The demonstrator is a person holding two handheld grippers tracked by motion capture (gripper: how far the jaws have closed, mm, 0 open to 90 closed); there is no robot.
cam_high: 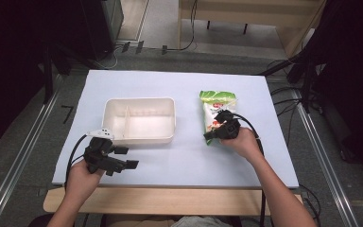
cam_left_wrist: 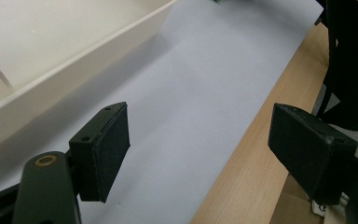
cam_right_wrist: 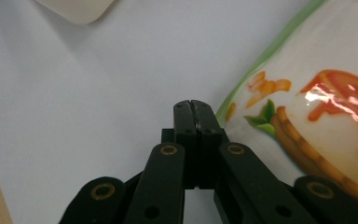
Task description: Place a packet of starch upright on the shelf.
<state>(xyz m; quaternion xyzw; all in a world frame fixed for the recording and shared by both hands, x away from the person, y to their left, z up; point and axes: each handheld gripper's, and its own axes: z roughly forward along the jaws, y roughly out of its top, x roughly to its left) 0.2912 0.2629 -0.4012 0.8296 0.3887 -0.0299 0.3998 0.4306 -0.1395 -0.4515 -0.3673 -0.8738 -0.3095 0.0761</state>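
- While your right gripper (cam_high: pixel 211 135) sits clenched with nothing between its jaws, its tip lies just beside the snack bag (cam_high: pixel 216 113), at the bag's 7 o'clock corner
- Your left gripper (cam_high: pixel 128 158) is released, jaws wide, at 7 o'clock from the white tray (cam_high: pixel 139 138)

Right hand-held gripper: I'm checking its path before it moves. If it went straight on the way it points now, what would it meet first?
Probably the snack bag. The shut right hand-held gripper points just past the bag's green edge, so it might only graze it; depth is unclear.
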